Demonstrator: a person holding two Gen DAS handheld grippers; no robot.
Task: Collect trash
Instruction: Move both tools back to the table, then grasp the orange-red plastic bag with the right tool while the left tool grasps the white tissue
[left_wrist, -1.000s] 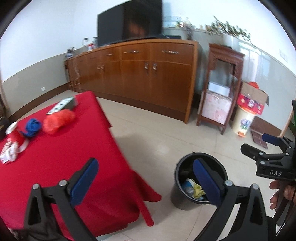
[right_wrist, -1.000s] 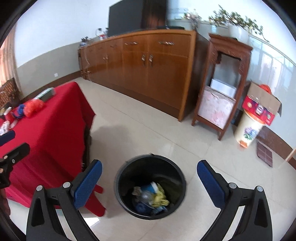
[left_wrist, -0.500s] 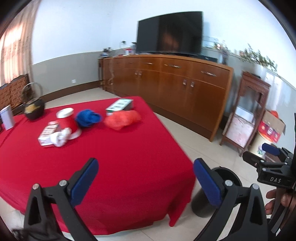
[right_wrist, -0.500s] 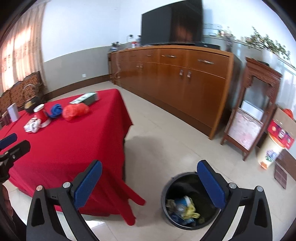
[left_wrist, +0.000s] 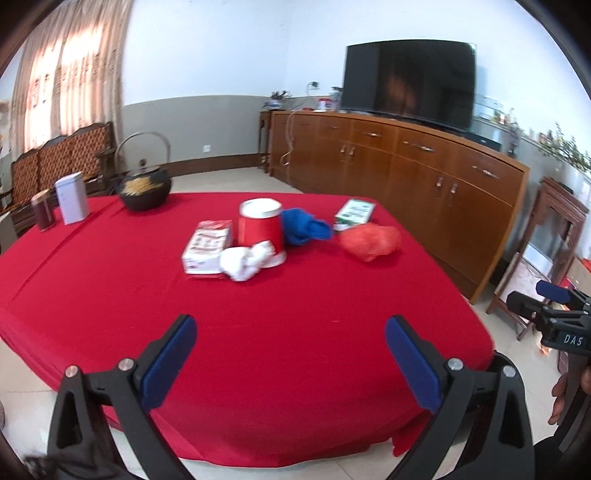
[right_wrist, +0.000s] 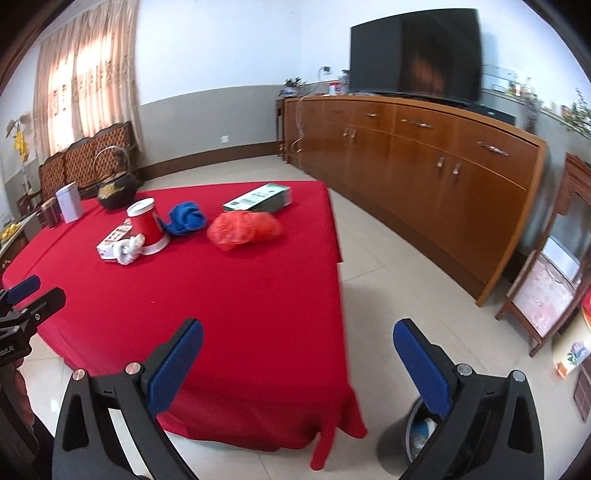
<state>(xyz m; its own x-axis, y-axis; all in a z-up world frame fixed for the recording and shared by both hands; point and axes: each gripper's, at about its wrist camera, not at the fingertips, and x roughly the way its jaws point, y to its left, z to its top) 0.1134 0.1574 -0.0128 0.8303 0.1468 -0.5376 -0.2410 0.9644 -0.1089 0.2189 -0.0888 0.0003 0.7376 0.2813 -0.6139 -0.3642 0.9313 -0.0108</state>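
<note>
Trash lies mid-table on the red cloth (left_wrist: 295, 314): a red paper cup (left_wrist: 260, 230), a crumpled white tissue (left_wrist: 245, 262), a small red-and-white carton (left_wrist: 207, 245), a blue wad (left_wrist: 303, 230), a red plastic bag (left_wrist: 371, 242) and a green box (left_wrist: 354, 214). My left gripper (left_wrist: 290, 360) is open and empty above the table's near edge. My right gripper (right_wrist: 295, 362) is open and empty over the table's near right corner. The black trash bin (right_wrist: 421, 435) holding litter stands on the floor under its right finger. The cup (right_wrist: 147, 229) and bag (right_wrist: 243, 230) also show there.
A black kettle (left_wrist: 146, 188), a white tin (left_wrist: 72, 203) and a dark jar (left_wrist: 42, 214) stand at the table's far left. A long wooden sideboard (left_wrist: 406, 166) with a TV (left_wrist: 410, 83) runs along the right wall. Tiled floor (right_wrist: 406, 266) lies between.
Both grippers have swung left and up from the trash bin toward the red table. The bin has slid to the lower right edge of the right view. Both stay open.
</note>
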